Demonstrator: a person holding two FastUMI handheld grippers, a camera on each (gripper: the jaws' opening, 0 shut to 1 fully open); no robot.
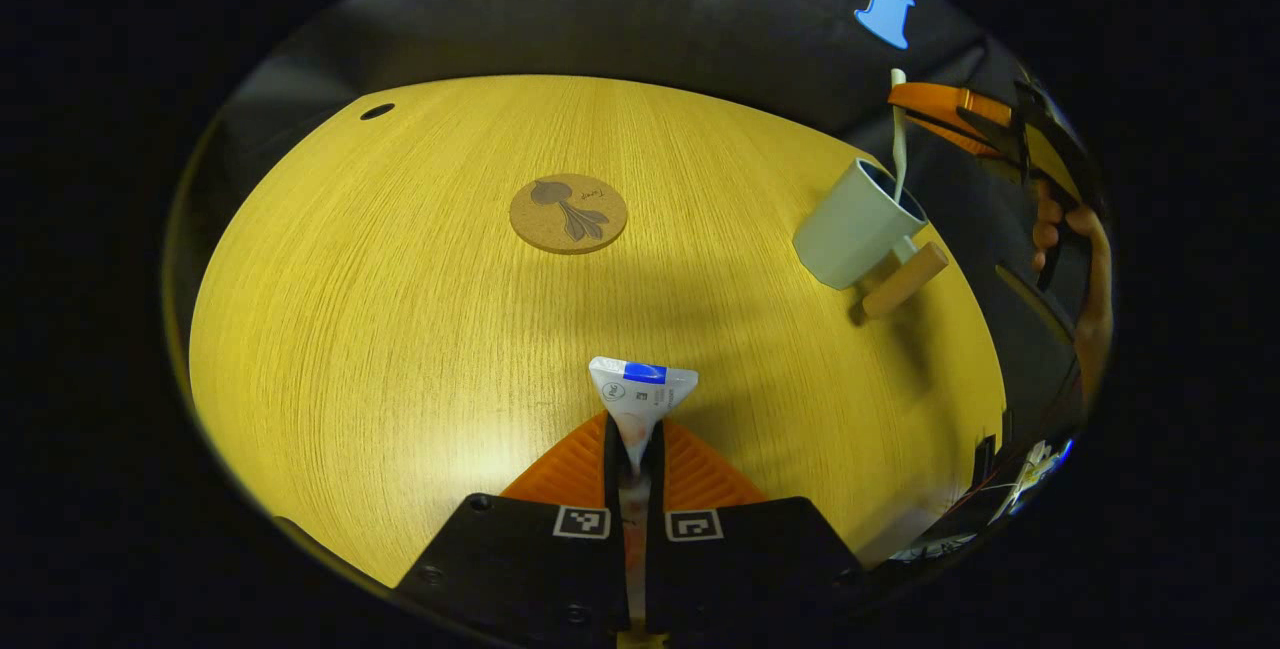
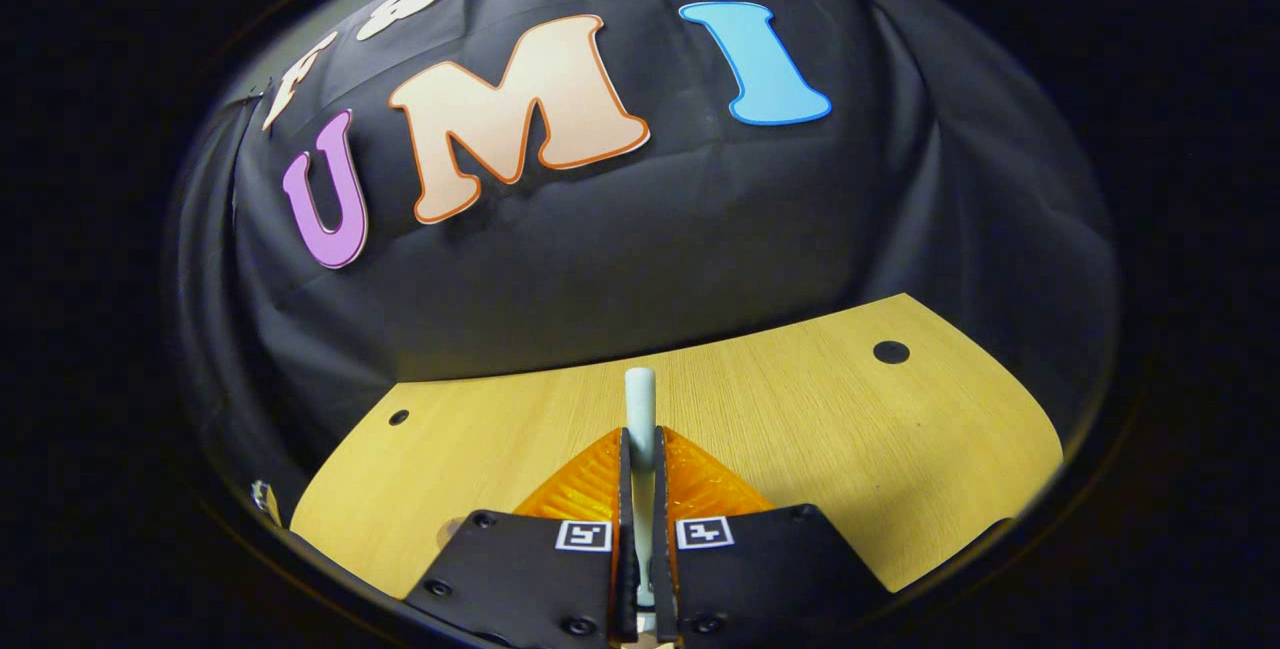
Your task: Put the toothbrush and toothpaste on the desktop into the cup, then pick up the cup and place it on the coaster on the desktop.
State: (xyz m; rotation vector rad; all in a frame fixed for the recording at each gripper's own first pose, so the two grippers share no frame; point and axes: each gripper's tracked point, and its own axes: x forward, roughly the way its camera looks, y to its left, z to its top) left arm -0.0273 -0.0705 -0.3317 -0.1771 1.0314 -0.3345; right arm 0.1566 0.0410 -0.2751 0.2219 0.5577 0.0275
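Left gripper view: the left gripper [image 1: 634, 449] has its jaws clenched on the toothpaste [image 1: 640, 394], held above the bench [image 1: 350, 329]. The cup [image 1: 855, 224] stands right of the coaster [image 1: 568, 213], well apart, with the toothbrush [image 1: 898, 134] entering it.

Right gripper view: the right gripper [image 2: 640, 464] grips the toothbrush handle. Neither item is released yet, and the cup still needs moving.

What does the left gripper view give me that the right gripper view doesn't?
Left gripper view: the coaster, the cup with the toothbrush dipping into it, and the toothpaste between the left gripper jaws. Right gripper view: the toothbrush handle close up between the right gripper jaws, against the booth wall. Shared: the desktop and the toothbrush.
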